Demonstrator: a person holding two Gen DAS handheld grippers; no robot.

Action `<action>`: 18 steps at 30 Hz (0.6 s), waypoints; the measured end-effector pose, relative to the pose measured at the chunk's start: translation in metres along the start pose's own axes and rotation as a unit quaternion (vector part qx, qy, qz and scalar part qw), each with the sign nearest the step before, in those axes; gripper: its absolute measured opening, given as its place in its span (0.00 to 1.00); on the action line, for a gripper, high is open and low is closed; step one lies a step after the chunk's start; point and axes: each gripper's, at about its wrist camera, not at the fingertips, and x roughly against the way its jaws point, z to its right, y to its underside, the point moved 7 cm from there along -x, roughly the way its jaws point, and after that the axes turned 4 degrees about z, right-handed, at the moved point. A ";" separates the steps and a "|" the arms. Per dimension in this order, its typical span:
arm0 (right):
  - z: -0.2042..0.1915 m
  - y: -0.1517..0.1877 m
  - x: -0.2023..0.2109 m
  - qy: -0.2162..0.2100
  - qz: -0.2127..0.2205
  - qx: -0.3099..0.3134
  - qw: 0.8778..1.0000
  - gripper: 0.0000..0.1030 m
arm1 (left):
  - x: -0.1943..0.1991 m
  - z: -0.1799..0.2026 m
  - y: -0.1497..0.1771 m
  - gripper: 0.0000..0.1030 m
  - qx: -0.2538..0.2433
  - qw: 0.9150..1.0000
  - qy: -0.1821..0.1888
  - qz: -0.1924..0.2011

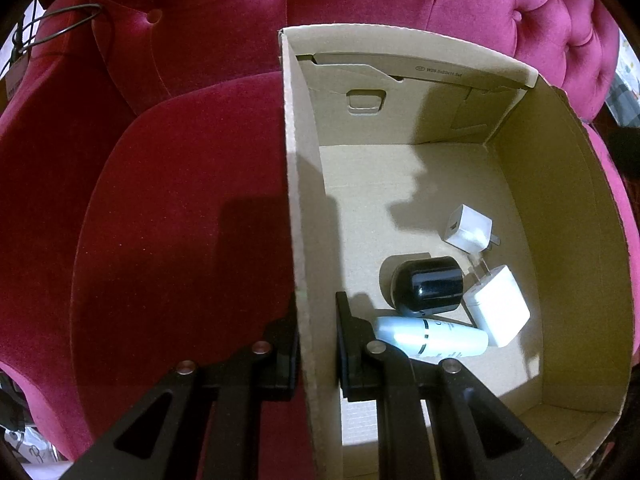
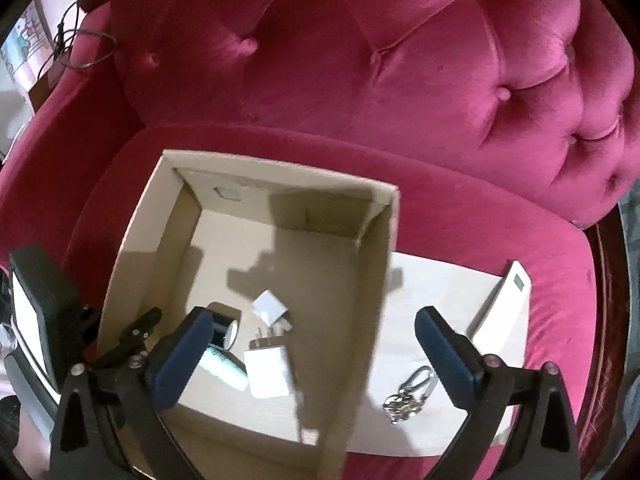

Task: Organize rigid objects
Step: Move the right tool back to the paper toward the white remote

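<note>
Black tongs [image 2: 314,354], blue pads [image 2: 182,356]

Cardboard box [image 2: 140,216] on sofa seat [image 2: 460,208], frame centre-left. In box, lower part: two chargers [image 2: 267,372], round device [image 2: 222,326], tube [image 2: 224,370] clustered. Right of box, on flat sheet [image 2: 440,292]: keys [image 2: 408,394], slim device [image 2: 504,304] upper right.

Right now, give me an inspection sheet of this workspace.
Surface: magenta velvet sofa seat.
Job's things: open cardboard box holding small white charger cube, larger white plug adapter, glossy black cylinder and white tube; outside on a flat white sheet, a metal key bunch and a white slab device.
Clutter: nothing seen.
Grippers: left gripper shut on the box wall; right gripper open, empty.
Cables: dark wire at sofa's far left.
Surroundings: tufted backrest.
</note>
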 end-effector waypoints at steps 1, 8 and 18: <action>0.004 -0.001 0.003 0.003 0.002 -0.001 1.000 1.00 | 0.000 0.000 0.000 0.15 0.000 1.000 0.000 0.000; 0.051 -0.004 0.014 0.033 0.007 -0.022 0.999 1.00 | 0.000 -0.001 0.000 0.15 -0.001 1.000 0.000 0.000; 0.125 -0.003 0.004 0.085 0.000 -0.067 0.994 1.00 | 0.000 -0.002 0.001 0.15 -0.001 1.000 0.000 0.001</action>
